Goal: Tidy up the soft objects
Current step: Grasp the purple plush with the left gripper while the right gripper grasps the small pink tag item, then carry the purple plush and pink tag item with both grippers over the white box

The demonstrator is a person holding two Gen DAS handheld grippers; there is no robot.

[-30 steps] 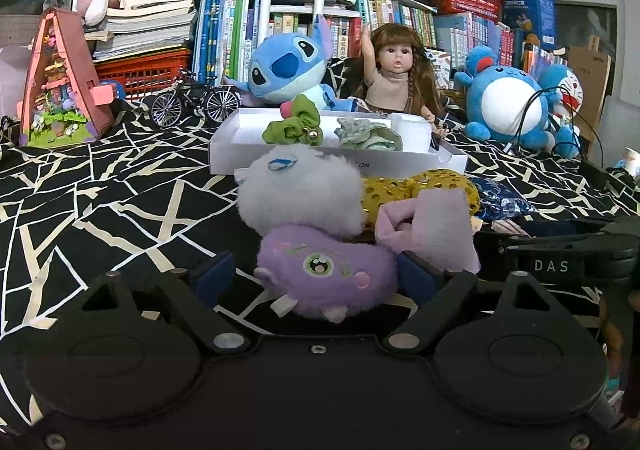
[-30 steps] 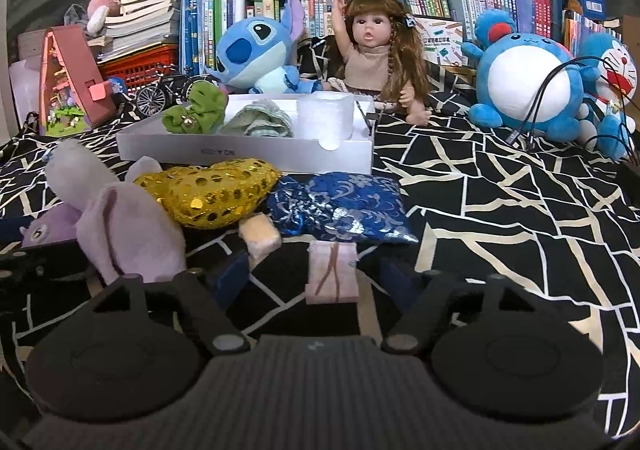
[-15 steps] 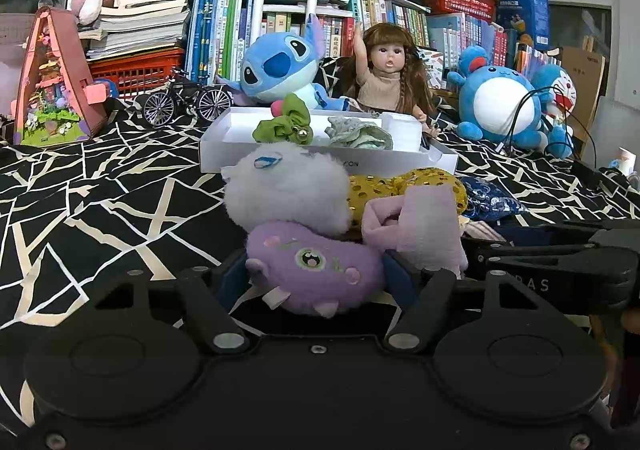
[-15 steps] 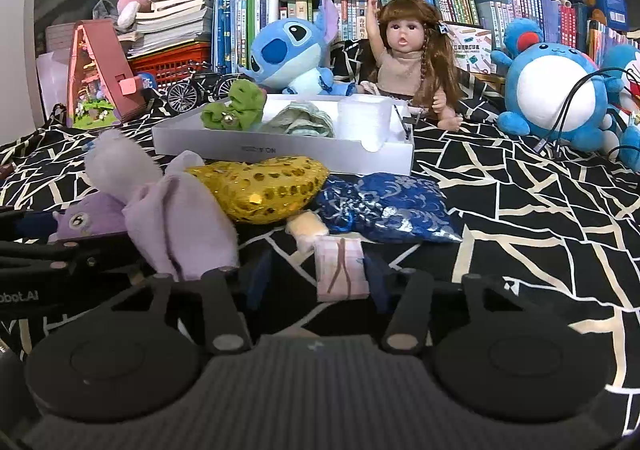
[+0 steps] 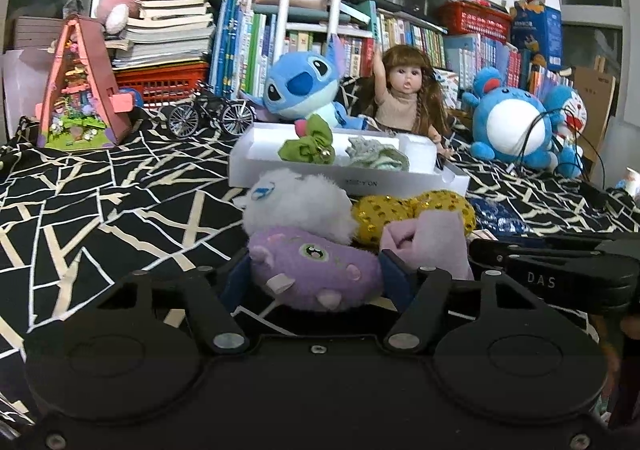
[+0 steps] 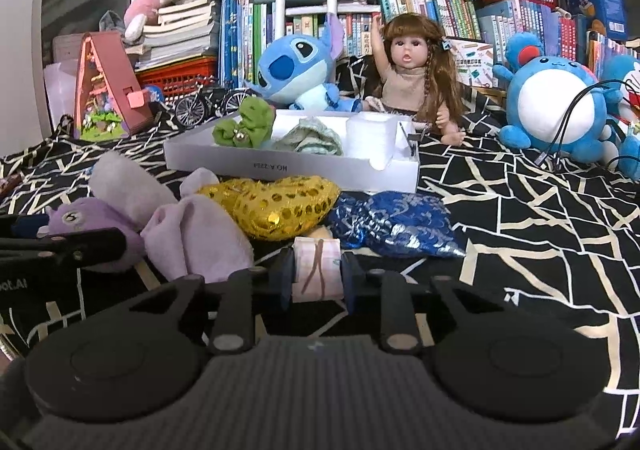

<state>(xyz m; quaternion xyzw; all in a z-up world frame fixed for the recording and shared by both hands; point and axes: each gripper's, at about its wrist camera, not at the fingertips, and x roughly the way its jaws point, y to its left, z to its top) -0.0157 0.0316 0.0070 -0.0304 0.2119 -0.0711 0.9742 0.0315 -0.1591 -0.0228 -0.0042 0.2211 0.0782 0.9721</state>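
My left gripper (image 5: pixel 314 276) is shut on a purple plush toy (image 5: pixel 316 270), which also shows in the right wrist view (image 6: pixel 94 224). My right gripper (image 6: pixel 316 276) is shut on a small pink block (image 6: pixel 317 270). Behind lie a white fluffy toy (image 5: pixel 298 206), a pale pink sock (image 6: pixel 196 240), a gold sequin pouch (image 6: pixel 276 206) and a blue pouch (image 6: pixel 394 226). The white tray (image 6: pixel 280 168) holds a green bow (image 6: pixel 244 124) and a pale green cloth (image 6: pixel 312 138).
A Stitch plush (image 6: pixel 296 70), a doll (image 6: pixel 412 78) and a blue round plush (image 6: pixel 556 106) stand behind the tray. A toy bicycle (image 5: pixel 210 114) and a pink house model (image 5: pixel 80 90) are at the back left. Books fill the shelf.
Both grippers have closed: the left on the purple plush, the right on the pink block. Both have moved a little forward.
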